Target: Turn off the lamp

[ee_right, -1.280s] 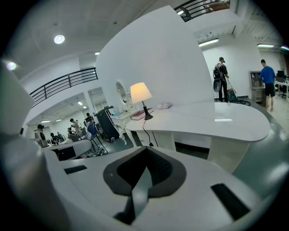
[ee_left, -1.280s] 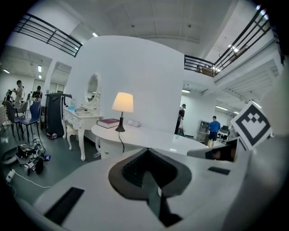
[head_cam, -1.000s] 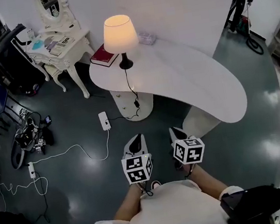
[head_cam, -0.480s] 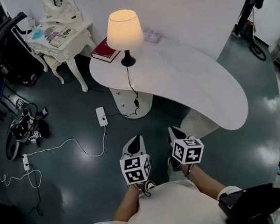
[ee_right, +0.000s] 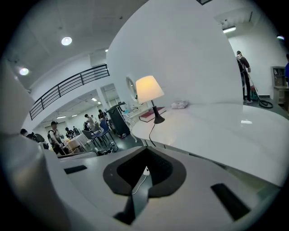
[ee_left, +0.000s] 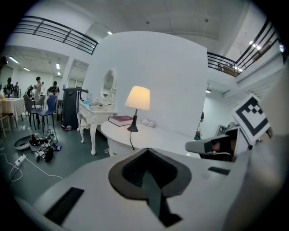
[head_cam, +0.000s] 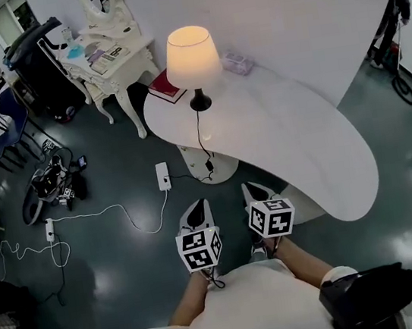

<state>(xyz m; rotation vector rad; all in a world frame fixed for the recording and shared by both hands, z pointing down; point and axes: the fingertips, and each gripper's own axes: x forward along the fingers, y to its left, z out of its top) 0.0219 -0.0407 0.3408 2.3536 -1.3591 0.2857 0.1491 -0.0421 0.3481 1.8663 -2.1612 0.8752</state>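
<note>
Now | left tongs (head_cam: 198, 206): closed, empty | right tongs (head_cam: 253, 190): closed, empty

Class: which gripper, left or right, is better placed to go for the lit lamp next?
Probably left: the left gripper points almost straight at the lamp; the right gripper sits further aside. Both are shut.

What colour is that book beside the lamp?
The book is dark red; the head view shows it best.

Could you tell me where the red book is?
In the head view, the red book lies at the left end of the curved white table, left of the lit lamp, near the dressing table.
</note>
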